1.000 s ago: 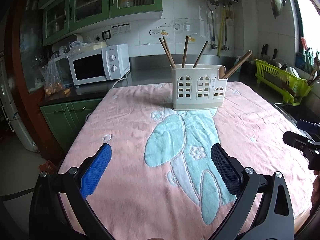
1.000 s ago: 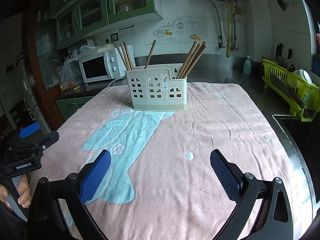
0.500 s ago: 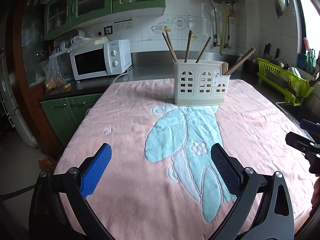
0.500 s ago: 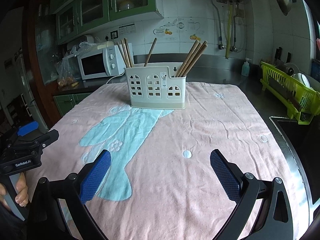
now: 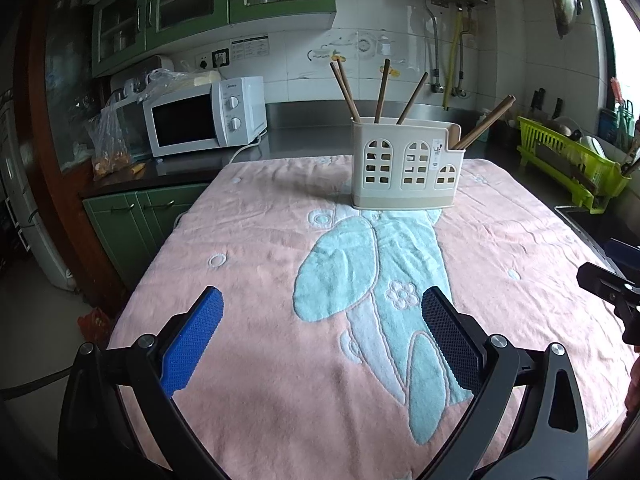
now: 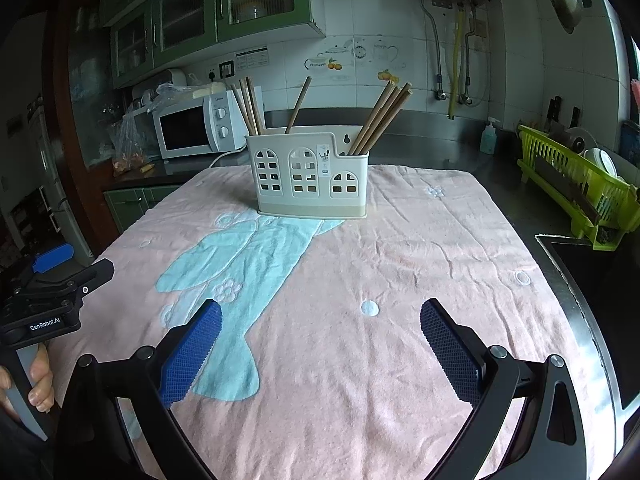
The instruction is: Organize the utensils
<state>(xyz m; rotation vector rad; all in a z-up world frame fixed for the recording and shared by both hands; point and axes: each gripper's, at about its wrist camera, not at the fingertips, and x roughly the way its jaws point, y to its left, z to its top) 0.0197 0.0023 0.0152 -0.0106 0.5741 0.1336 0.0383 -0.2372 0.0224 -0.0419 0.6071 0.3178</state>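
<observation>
A cream utensil holder (image 5: 406,168) (image 6: 310,176) with arched cut-outs stands upright at the far side of the pink towel (image 5: 260,248) (image 6: 420,248). Several brown wooden chopsticks (image 5: 382,90) (image 6: 384,118) lean in its compartments; a bundle fills the low right compartment. My left gripper (image 5: 322,340) hovers open over the near towel, nothing between its blue pads. My right gripper (image 6: 320,344) is likewise open and empty, well short of the holder. Each gripper shows at the edge of the other's view, the left one held by a hand (image 6: 38,376).
A white microwave (image 5: 204,118) (image 6: 196,128) and a plastic bag (image 5: 110,142) sit on the counter behind left. A green dish rack (image 5: 572,168) (image 6: 576,188) stands at the right beside a dark sink edge (image 6: 580,264). Green cabinets hang above.
Both grippers have drawn back and lifted slightly, so the holder sits a little lower and farther in each view. Their jaws stay open and empty.
</observation>
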